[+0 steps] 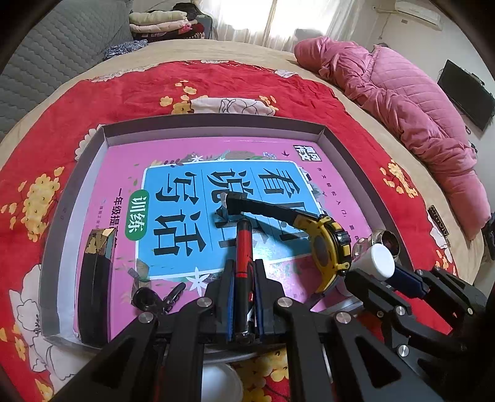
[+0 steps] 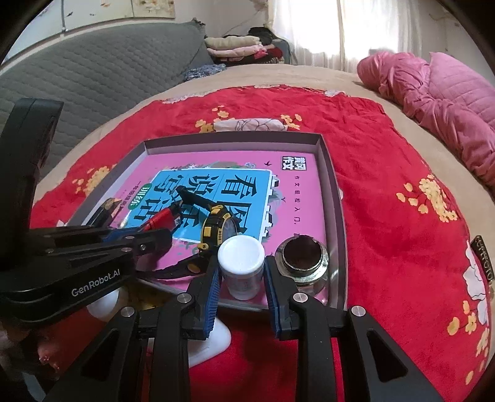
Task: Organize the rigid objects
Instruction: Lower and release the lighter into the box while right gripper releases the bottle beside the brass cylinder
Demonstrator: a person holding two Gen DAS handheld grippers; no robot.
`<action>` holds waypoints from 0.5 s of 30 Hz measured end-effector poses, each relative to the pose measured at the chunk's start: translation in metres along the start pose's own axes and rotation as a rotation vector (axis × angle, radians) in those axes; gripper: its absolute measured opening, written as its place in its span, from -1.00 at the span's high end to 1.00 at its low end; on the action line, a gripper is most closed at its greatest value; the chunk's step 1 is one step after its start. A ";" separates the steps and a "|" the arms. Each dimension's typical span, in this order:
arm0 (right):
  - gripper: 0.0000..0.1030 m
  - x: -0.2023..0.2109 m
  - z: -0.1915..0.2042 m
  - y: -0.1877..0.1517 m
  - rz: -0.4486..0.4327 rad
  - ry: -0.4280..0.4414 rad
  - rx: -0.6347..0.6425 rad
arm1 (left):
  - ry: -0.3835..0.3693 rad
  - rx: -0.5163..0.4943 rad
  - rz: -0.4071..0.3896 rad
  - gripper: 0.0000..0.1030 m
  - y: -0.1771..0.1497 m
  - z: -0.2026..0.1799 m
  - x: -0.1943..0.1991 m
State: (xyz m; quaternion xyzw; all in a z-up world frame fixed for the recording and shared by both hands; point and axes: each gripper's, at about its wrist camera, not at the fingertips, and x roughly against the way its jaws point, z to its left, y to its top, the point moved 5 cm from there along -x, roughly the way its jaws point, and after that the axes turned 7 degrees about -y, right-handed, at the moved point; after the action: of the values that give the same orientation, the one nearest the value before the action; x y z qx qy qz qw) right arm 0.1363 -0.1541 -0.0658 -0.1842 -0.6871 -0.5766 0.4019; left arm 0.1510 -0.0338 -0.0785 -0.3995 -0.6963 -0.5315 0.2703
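A grey tray [image 1: 216, 125] lies on the red flowered blanket with a pink and blue book [image 1: 173, 198] flat inside it. My left gripper [image 1: 244, 264] is shut on a red and black pen [image 1: 243, 241], held low over the book. A yellow and black watch [image 1: 328, 247] lies on the book just right of the pen. My right gripper [image 2: 241, 263] is shut on a white capped bottle [image 2: 243, 272], upright at the tray's near edge. A glass jar [image 2: 304, 263] stands in the tray's near right corner, right beside the bottle. The left gripper [image 2: 154, 236] shows at the left there.
A black and gold box [image 1: 96, 284] and a small black keyring [image 1: 145, 298] lie at the tray's left side. A white container [image 2: 213, 340] sits on the blanket [image 2: 386, 216] under my grippers. A pink quilt [image 1: 402, 108] is heaped at the right, folded clothes [image 1: 161, 21] at the back.
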 end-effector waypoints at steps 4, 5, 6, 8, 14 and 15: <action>0.44 0.002 0.001 0.000 -0.008 -0.002 -0.002 | 0.001 0.000 0.000 0.80 0.000 0.000 0.000; 0.42 0.003 0.000 -0.001 -0.011 -0.001 -0.004 | 0.001 -0.001 0.000 0.80 0.000 0.000 0.000; 0.41 0.004 0.000 -0.002 -0.019 0.002 -0.010 | 0.004 -0.002 -0.001 0.80 0.000 0.000 -0.001; 0.28 0.008 -0.002 -0.002 -0.029 0.019 -0.028 | 0.011 -0.003 -0.003 0.80 0.000 0.002 -0.001; 0.16 0.025 -0.014 -0.007 -0.090 0.085 -0.101 | -0.008 0.026 0.004 0.79 0.001 0.007 0.000; 0.16 0.029 -0.018 -0.007 -0.104 0.091 -0.113 | -0.010 0.030 0.005 0.79 0.001 0.007 0.000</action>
State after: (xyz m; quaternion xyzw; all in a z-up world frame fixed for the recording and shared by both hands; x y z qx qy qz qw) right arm 0.1199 -0.1787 -0.0478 -0.1443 -0.6430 -0.6423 0.3914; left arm 0.1523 -0.0273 -0.0799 -0.3996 -0.7047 -0.5183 0.2740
